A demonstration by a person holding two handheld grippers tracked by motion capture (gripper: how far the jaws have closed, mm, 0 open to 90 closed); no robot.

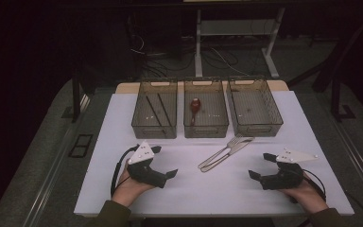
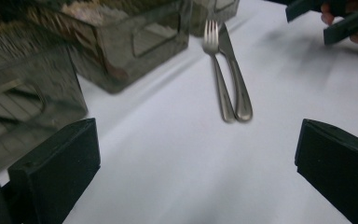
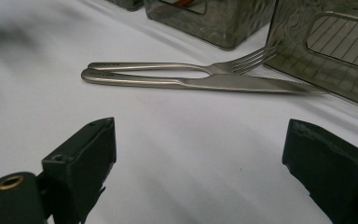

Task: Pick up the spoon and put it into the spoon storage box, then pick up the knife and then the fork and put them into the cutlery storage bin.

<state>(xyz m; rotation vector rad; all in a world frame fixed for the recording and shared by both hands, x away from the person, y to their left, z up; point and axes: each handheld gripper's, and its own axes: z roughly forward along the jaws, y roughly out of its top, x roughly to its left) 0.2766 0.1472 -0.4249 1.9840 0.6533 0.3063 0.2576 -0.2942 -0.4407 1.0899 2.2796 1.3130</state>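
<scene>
Grippers agape — fork, knife between.

Dim room, dark toward twelve o'clock; the white table catches soft overhead light. The bins blur at ten o'clock in the left gripper view.

You have three clear bins in a row at the far side of the white desk: the left bin holds two dark sticks, the middle bin a red spoon, and the right bin sits beside it.
</scene>
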